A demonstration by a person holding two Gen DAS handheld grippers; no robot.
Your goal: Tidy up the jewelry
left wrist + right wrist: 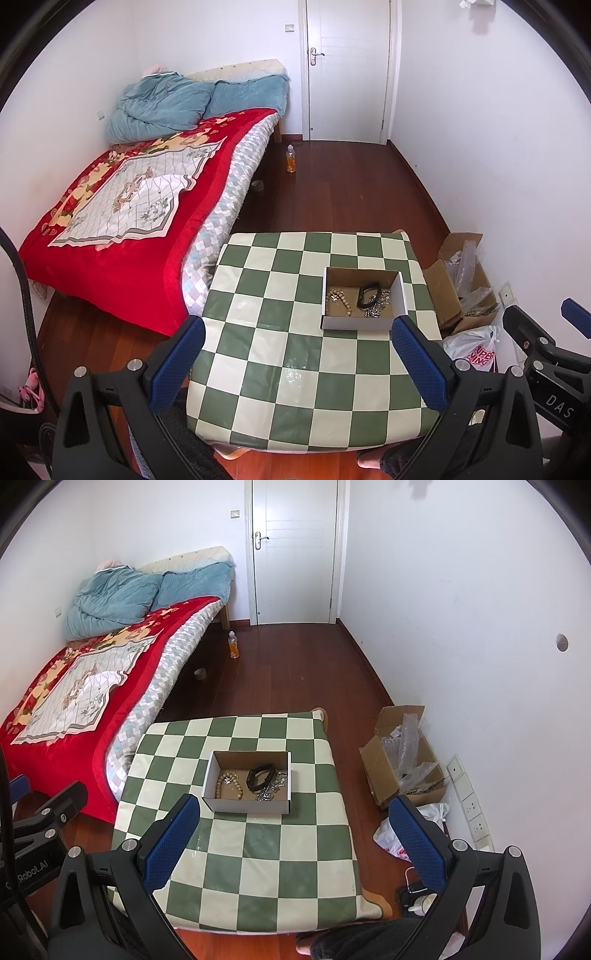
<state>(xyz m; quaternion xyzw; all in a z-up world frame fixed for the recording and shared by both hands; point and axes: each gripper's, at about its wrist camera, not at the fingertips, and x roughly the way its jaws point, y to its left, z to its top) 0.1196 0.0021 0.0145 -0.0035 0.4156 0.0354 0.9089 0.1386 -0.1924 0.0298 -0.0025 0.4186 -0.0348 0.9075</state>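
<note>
The left gripper [297, 349] is held above the near part of a small table covered by a green-and-cream checkered cloth [280, 354], its blue-padded fingers [177, 363] spread wide apart with nothing between them and nothing touched. The right gripper [293, 830] is likewise seen with its jaws fully parted and empty, raised over the table's near right part, one finger over the cloth and the other out past the table's right edge over the floor. A shallow cardboard box [246, 805] is set on the far half of the table, beyond both pairs of fingertips and untouched by them. Inside it, a string of tan beads [229, 784] is laid at the left, a black band [260, 775] near the middle, and a tangle of silver chain [273, 786] at the right, just beside and partly under the band. An open carton [400, 771] with plastic wrapping is seen on the floor by the right wall.
</note>
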